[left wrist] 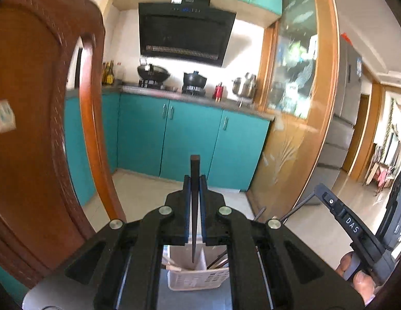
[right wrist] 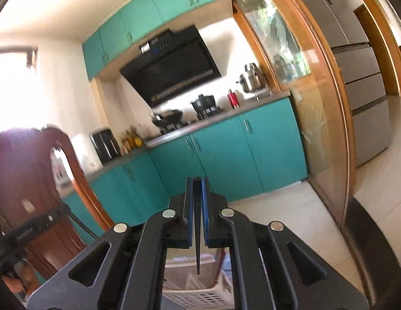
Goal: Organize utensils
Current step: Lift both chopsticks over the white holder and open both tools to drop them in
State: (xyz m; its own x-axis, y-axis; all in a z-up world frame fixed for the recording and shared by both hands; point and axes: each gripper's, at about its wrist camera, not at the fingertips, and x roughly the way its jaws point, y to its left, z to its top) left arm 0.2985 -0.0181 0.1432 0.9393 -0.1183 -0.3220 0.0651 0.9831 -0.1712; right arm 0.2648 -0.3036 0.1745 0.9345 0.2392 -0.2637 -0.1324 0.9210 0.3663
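Observation:
My left gripper (left wrist: pixel 195 180) is shut on a dark chopstick (left wrist: pixel 194 206). The stick stands upright, thick end above the fingers, thin tip hanging over the white slotted utensil basket (left wrist: pixel 198 276). That basket has a divider and holds several dark chopsticks on its right side. My right gripper (right wrist: pixel 197 183) is shut on another dark chopstick (right wrist: pixel 198 232). Its tip points down over the same white basket (right wrist: pixel 198 297). The right gripper's body and the hand on it show at the right of the left wrist view (left wrist: pixel 355 230).
A brown wooden chair back (left wrist: pixel 37 129) stands close on the left. It also shows in the right wrist view (right wrist: pixel 32 186). Teal kitchen cabinets (left wrist: pixel 190 134) with a stove and pots lie ahead. A glass sliding door (left wrist: pixel 298 103) and a fridge are on the right.

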